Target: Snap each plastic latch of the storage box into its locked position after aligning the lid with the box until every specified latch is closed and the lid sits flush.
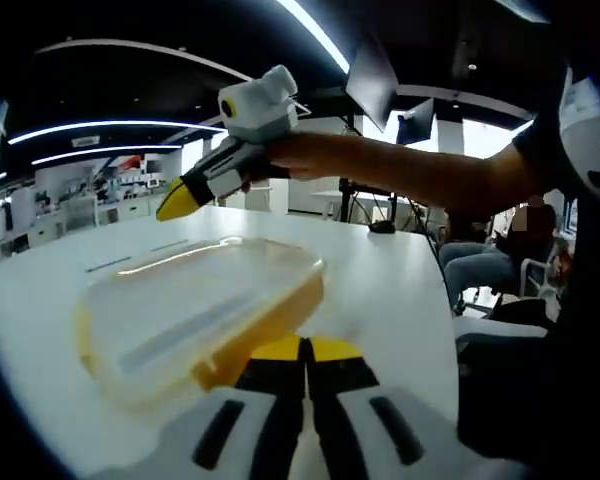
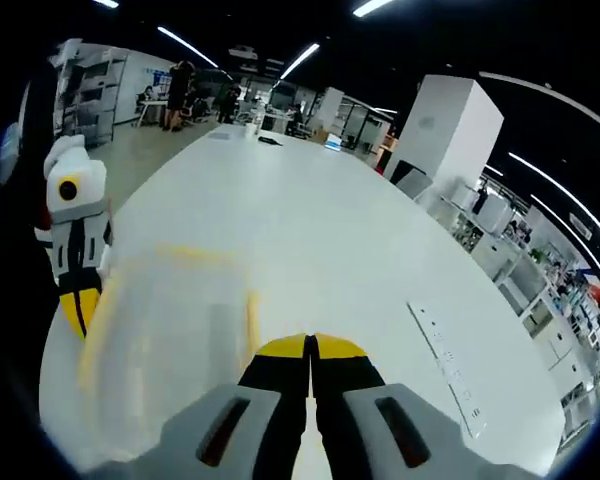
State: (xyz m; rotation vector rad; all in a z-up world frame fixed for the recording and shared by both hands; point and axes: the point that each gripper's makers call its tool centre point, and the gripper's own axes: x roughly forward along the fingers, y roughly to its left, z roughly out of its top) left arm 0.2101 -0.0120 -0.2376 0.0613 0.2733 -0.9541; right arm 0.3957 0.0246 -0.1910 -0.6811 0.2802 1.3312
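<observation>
The storage box is seen on the white desk at ten o'clock of the left gripper, whose jaws are pressed together on nothing. The right gripper, likewise closed and empty, is held above the box's far side. A latch-pressing step is judged in hand; a yellow latch must next be pushed down until flush.

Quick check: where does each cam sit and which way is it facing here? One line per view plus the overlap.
Left gripper view: rides the left gripper, looking along its shut yellow-tipped fingers over the clear plastic storage box with yellow latches on the white table; the person's forearm holds the right gripper beyond the box.
Right gripper view: rides the right gripper, facing down the long table toward the office; the box is blurred below, with the left gripper at its left.
Shared: box, table, the opposite gripper.
</observation>
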